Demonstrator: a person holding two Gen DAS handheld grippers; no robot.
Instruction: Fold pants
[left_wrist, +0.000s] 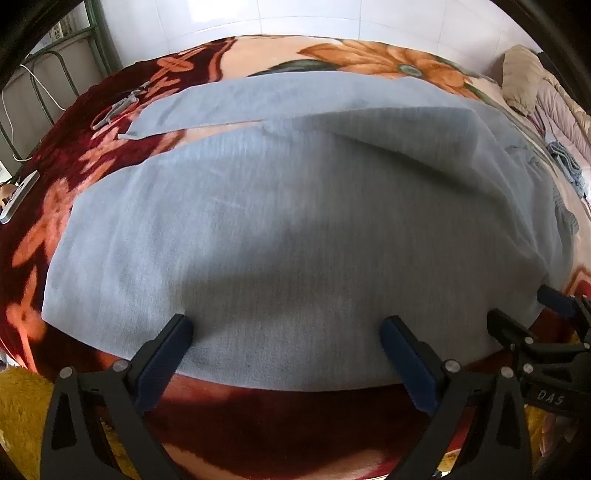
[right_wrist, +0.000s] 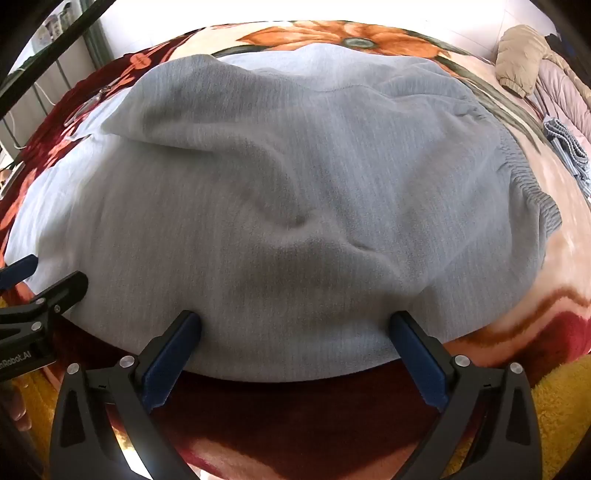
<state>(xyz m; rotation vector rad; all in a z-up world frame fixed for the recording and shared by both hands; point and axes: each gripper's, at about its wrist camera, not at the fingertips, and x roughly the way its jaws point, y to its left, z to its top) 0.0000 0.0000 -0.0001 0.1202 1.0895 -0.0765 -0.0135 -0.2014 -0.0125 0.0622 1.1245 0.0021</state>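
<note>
You have one pair of grey pants (left_wrist: 295, 221) spread on one floral blanket (left_wrist: 74, 177), and two grippers, left (left_wrist: 284, 332) and right (right_wrist: 295, 325). Off to the side you can count two puffy jackets (right_wrist: 524, 59) and one phone (left_wrist: 20, 195).

The pants (left_wrist: 295, 221) fill mid-frame in both views. Bare blanket (left_wrist: 295, 417) along the lower edge leaves passage. Left gripper (left_wrist: 286, 325) and right gripper (right_wrist: 295, 321) crowd each other there (jaws wide). A jacket (right_wrist: 524, 59) blocks the upper right.
</note>
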